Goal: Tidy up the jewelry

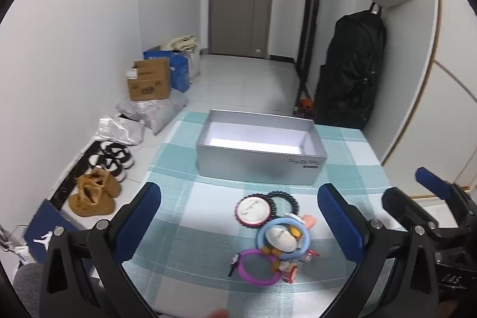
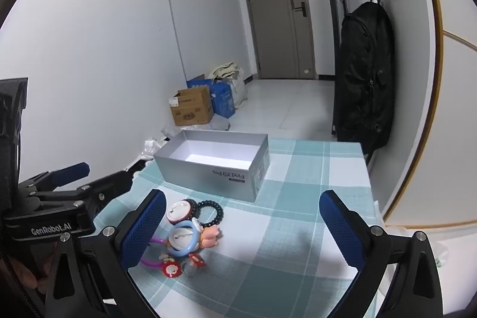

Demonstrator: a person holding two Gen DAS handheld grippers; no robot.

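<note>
The left claw (image 1: 240,224) and the right claw (image 2: 243,227) both hang wide apart and hold nothing, probably ready to choose one piece. The jewelry pile (image 1: 272,234) lies tangled on the counter (image 2: 298,228), just before the grey box (image 1: 259,149), which seems empty inside.
</note>
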